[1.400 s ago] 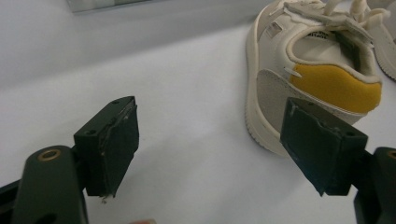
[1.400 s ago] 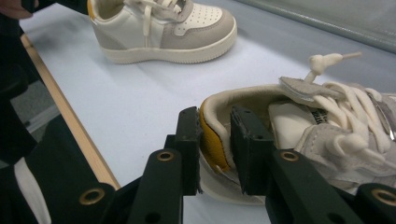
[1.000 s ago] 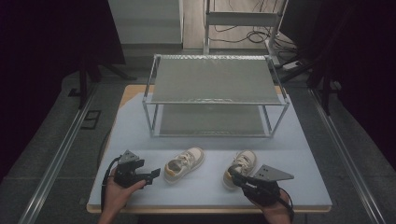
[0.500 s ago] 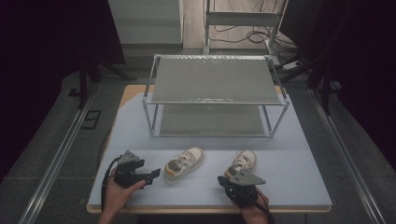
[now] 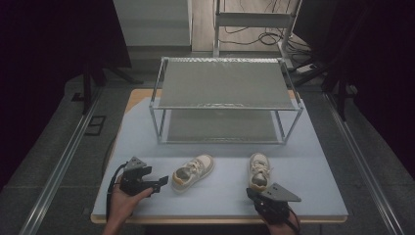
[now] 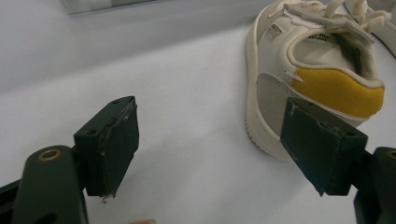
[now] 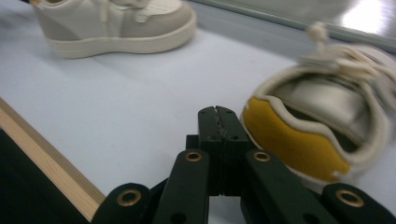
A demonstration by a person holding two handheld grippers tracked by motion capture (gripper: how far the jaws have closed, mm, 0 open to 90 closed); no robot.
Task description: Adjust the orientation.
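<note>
Cream leather, yellow heel tab: two small shoes lie on the pale worktop point(image 5: 313, 166), lower centre of high view, in front of the wire shelf rack point(image 5: 225, 100).

Left shoe point(image 5: 192, 172): long axis runs diagonal, toe to upper right, heel to lower left, i.e. heel faces the left hand-held gripper point(image 5: 159, 182). That gripper sits just left of the heel, jaws wide apart, nothing between them; in left gripper view its right jaw overlaps the heel side of the shoe point(image 6: 299, 74), contact cannot be told.

Right shoe point(image 5: 258, 170): axis approx. vertical in frame, heel toward bottom edge. Right hand-held gripper point(image 5: 254, 195) is directly below the heel, jaws pressed together, empty; in right gripper view the heel point(image 7: 299, 140) lies just right of the tips.

Judgement: each hand is nearer its own shoe; approach is heel-first.
</note>
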